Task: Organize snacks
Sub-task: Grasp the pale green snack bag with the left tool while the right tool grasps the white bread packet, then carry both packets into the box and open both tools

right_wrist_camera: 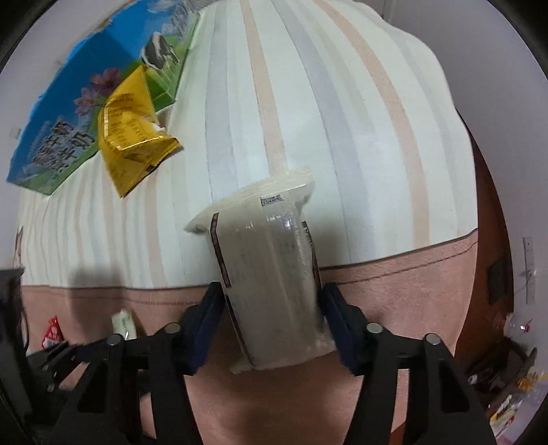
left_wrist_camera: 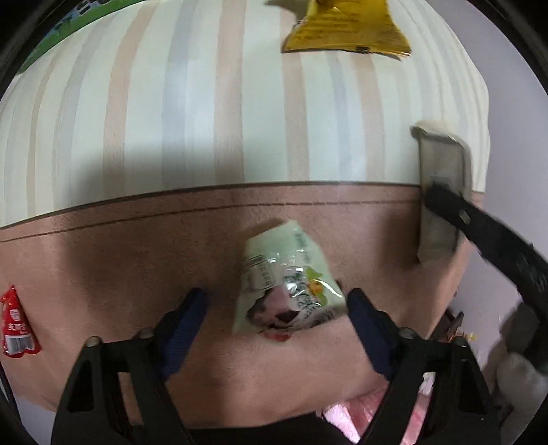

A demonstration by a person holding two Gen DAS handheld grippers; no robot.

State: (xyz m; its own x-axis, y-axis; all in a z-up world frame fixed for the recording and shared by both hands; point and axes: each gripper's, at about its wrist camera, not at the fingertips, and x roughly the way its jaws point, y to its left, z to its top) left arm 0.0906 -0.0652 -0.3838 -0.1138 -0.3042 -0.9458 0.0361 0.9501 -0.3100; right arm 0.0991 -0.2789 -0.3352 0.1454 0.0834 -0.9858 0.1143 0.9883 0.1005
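Observation:
My left gripper [left_wrist_camera: 277,308] is open around a pale green snack packet [left_wrist_camera: 287,287] that lies on the pink band of the bed; the right finger is close to the packet, the left finger stands apart. My right gripper [right_wrist_camera: 270,308] is shut on a pale translucent snack pack [right_wrist_camera: 270,274] and holds it over the bed edge; it shows in the left wrist view [left_wrist_camera: 440,191]. A yellow snack bag [right_wrist_camera: 132,126] lies on the striped sheet, also in the left wrist view [left_wrist_camera: 346,27]. A small red sachet [left_wrist_camera: 15,325] lies at far left.
A blue and green milk carton box [right_wrist_camera: 68,113] lies open at the far left of the striped bed [right_wrist_camera: 342,119], with the yellow bag leaning into it. Clutter sits on the floor at the right [right_wrist_camera: 513,386]. Pink material [left_wrist_camera: 346,421] shows below the bed edge.

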